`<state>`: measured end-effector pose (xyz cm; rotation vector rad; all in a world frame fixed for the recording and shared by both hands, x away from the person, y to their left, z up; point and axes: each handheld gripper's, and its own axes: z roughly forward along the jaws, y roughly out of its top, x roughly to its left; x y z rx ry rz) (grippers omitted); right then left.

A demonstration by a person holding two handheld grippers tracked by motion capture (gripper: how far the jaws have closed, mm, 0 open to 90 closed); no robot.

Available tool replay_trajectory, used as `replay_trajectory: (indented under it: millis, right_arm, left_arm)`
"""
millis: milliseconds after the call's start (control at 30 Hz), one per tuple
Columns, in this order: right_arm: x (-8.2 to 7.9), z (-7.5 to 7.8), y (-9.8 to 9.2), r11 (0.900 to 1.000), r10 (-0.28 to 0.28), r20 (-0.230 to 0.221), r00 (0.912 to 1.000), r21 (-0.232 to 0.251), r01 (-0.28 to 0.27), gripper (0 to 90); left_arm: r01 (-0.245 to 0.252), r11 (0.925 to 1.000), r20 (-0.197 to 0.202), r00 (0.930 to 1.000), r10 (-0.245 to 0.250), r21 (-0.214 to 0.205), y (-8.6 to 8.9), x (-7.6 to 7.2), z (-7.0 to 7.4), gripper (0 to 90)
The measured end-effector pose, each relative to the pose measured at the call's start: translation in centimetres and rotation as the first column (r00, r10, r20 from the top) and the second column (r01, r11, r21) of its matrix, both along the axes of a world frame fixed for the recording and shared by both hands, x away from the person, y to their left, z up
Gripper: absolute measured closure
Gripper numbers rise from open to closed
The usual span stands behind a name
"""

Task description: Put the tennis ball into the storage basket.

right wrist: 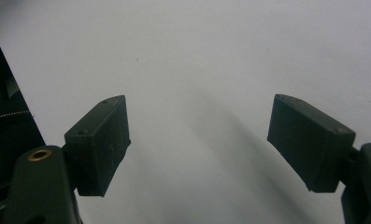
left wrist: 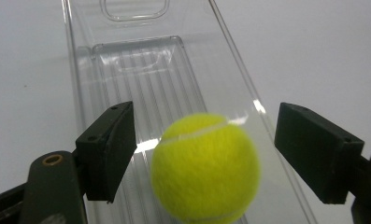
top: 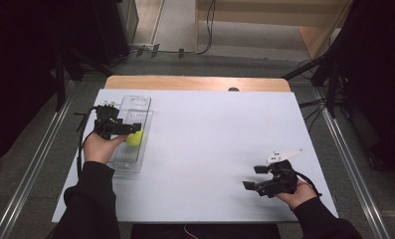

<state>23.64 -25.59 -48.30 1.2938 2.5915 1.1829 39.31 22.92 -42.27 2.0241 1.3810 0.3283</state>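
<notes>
Ball (left wrist: pixel 205 169), light, springy, felt-grippy and prone to roll, sits low centre in the clear tray (left wrist: pixel 127 70), loose between the left gripper's (left wrist: pixel 204 156) parted fingers; grip across its middle; right gripper (right wrist: pixel 197 144) gapes empty.

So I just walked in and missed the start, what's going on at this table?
A person works two handheld grippers. The left gripper is over a clear plastic tray, its jaws open with gaps either side of a yellow tennis ball. The right gripper is open over the bare white table.
</notes>
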Motion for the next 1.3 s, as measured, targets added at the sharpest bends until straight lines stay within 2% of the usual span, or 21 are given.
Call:
replay_trajectory:
  millis: [233,467,600,667,733,1033,1300]
  right_arm:
    - [0.0,0.0,0.0,1.0,0.0,-0.001,1.0,0.0,0.0,18.9]
    - [0.0,0.0,0.0,1.0,-0.001,-0.001,1.0,0.0,0.001,18.9]
    - [0.0,0.0,0.0,1.0,-0.003,-0.003,1.0,0.0,0.003,18.9]
    - [0.0,0.0,0.0,1.0,-0.003,-0.004,1.0,0.002,0.003,18.9]
    - [0.0,0.0,0.0,1.0,-0.002,-0.004,1.0,0.002,0.002,18.9]
    - [0.1,0.0,0.0,1.0,-0.003,-0.005,1.0,0.001,0.003,18.9]
    - [0.1,0.0,0.0,1.0,-0.005,-0.005,1.0,0.005,0.005,18.9]
  left_arm:
    - [-0.007,0.9997,0.002,1.0,0.007,-0.024,0.2,-0.1,0.6,20.2]
    - [0.008,0.999,-0.002,1.0,-0.008,-0.044,0.3,-0.4,1.8,20.1]
    - [0.007,0.9995,-0.01,0.9999,-0.008,-0.031,0.1,-0.5,2.2,20.1]
    - [0.009,0.9982,-0.013,0.9999,-0.01,-0.059,0.1,-0.5,2.5,20.1]
    - [0.013,0.9978,-0.012,0.9998,-0.014,-0.064,0.1,-0.6,2.7,20.1]
    - [0.069,0.9945,-0.021,0.9973,-0.071,-0.079,-0.7,-1.1,3.7,20.1]
    - [0.11,0.9891,-0.029,0.9932,-0.113,-0.098,-1.7,-1.3,4.0,20.1]
